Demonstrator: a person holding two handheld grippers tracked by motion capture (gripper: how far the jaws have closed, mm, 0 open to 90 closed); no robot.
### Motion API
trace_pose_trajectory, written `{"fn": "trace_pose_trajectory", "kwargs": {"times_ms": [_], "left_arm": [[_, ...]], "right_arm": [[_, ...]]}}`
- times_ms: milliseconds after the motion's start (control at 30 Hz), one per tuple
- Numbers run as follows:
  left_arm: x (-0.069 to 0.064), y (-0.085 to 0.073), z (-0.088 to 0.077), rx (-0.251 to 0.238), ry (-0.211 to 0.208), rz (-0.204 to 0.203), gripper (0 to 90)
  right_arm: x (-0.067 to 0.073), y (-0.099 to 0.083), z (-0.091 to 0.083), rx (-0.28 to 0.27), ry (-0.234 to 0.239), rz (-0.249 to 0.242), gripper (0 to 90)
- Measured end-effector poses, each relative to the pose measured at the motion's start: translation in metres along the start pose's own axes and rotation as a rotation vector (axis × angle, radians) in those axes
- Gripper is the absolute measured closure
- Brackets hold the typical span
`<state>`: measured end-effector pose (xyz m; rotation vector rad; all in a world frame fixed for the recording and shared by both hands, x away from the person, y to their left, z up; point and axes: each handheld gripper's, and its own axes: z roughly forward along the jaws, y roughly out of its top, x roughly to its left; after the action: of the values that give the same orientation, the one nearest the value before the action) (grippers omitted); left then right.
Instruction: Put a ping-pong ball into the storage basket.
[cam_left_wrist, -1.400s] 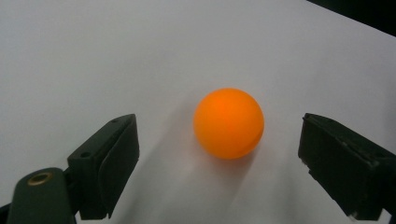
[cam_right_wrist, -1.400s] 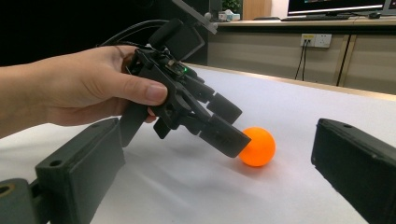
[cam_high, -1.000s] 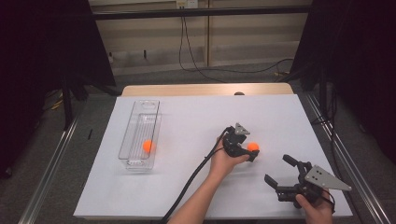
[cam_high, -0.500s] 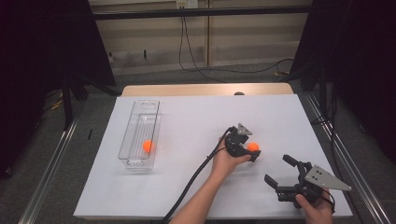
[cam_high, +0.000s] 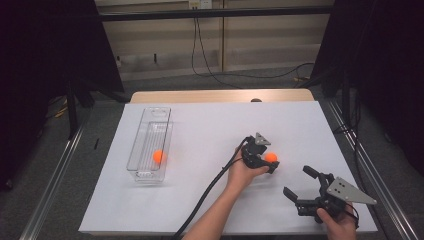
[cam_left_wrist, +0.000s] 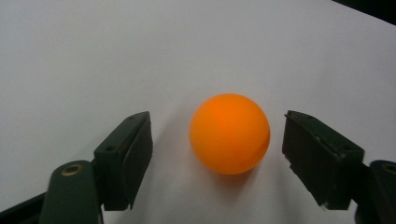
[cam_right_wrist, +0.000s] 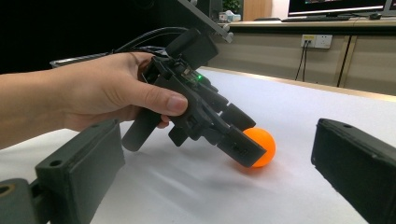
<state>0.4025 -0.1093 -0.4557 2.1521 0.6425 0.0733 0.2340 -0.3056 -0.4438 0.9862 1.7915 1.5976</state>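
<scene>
ball (cam_left_wrist: 229, 134) is sat between the left gripper (cam_left_wrist: 219, 158) jaws, which have just been closing but aren't touching yet; best centred before it's squeezed.

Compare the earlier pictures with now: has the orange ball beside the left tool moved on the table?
No. The orange ball sits equally far from the clear tray.

Black two-jaw claw (cam_high: 267, 164), brass screws, green light, trailing black cable.

High view: overhead, facing forward-down, far. Left claw view: close above the ball (cam_left_wrist: 229, 134). Right claw view: low over the counter (cam_right_wrist: 299, 112), sharing that ball.
</scene>
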Motion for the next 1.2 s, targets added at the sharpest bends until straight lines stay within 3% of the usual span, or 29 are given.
{"fn": "trace_pose_trajectory", "kwargs": {"times_ms": [333, 1200], "left_arm": [[-0.002, 0.0024, 0.0037, 0.019, 0.003, 0.025, 29.8], [-0.0023, 0.0022, 0.0089, 0.043, 0.013, 0.036, 37.3]], "right_arm": [[0.0006, 0.0001, 0.0, 0.001, 0.002, -0.001, 1.7], [0.0001, 0.0001, 0.0, 0.0, -0.001, 0.0, 1.8]]}}
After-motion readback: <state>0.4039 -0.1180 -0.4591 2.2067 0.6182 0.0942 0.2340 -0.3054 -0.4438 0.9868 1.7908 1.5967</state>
